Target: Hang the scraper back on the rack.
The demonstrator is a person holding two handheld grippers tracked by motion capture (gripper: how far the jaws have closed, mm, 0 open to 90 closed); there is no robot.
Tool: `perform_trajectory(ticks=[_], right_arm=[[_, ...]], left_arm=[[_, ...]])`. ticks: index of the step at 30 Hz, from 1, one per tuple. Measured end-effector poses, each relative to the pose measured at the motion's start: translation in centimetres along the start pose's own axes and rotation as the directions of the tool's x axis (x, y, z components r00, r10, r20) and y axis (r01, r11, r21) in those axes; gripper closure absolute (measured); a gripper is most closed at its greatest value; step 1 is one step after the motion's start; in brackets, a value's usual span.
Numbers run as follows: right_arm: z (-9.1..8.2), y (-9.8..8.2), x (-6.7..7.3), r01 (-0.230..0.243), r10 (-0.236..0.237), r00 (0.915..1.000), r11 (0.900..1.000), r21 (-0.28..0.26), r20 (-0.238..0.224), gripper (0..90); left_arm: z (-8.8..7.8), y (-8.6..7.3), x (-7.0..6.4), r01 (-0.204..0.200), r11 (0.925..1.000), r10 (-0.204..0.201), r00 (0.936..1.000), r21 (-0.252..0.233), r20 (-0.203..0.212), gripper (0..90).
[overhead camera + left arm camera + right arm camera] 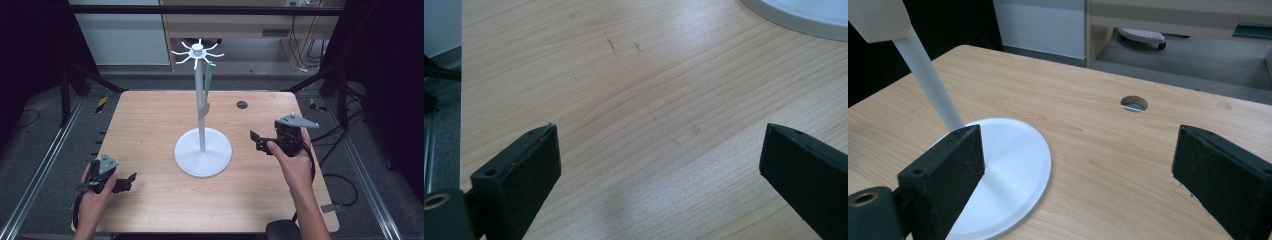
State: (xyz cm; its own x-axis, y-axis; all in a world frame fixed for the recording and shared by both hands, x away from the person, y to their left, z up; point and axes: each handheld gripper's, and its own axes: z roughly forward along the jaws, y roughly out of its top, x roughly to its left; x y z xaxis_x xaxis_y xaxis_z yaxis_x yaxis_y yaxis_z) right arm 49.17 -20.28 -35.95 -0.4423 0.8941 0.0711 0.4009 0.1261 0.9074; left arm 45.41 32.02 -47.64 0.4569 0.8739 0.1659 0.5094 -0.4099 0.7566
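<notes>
High view: both hand-held grippers, left (131, 178) and right (254, 139), wide open, empty, flanking stand (202, 150).

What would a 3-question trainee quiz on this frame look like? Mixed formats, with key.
1. True or false: the right gripper is clamped on the stand's pole.
2. What hangs from a hook at the top of the white stand? A) a mug B) a pale green spoon-like utensil C) a cable
3. Which gripper rests nearer the table's front edge?

Key:
1. False: its jaws stand wide apart with nothing between them.
2. B
3. The left gripper, by the front left corner, jaws also open.
</notes>
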Motion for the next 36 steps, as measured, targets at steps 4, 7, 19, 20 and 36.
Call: perform_trajectory(ticks=[4,7,19,20,36], right_arm=[[0.1,-0.8,0.0,-0.001,0.001,1.0000,1.000,0.011,0.006,7.2],[0.3,-1.4,-0.1,-0.009,0.009,0.9999,1.000,0.019,0.008,7.3],[1.3,-3.8,-0.8,-0.051,0.046,0.9955,0.997,0.056,0.082,9.6],[1.5,-3.9,-0.9,-0.050,0.044,0.9950,0.997,0.064,0.089,9.7],[3.8,-7.3,-2.2,-0.104,0.088,0.9848,0.989,0.102,0.150,9.9]], left_arm=[[0.0,0.0,0.0,0.001,1.0000,-0.001,1.0000,-0.003,-0.001,2.8],[0.0,0.0,0.0,0.002,1.0000,-0.002,1.0000,-0.003,-0.001,2.8],[0.0,0.0,-0.1,-0.001,1.0000,0.001,1.0000,0.002,-0.001,2.8],[0.0,0.0,-0.1,0.000,1.0000,0.000,1.0000,0.001,0.000,2.8],[0.0,-0.1,0.0,-0.001,1.0000,0.001,0.9999,-0.004,-0.016,2.9]])
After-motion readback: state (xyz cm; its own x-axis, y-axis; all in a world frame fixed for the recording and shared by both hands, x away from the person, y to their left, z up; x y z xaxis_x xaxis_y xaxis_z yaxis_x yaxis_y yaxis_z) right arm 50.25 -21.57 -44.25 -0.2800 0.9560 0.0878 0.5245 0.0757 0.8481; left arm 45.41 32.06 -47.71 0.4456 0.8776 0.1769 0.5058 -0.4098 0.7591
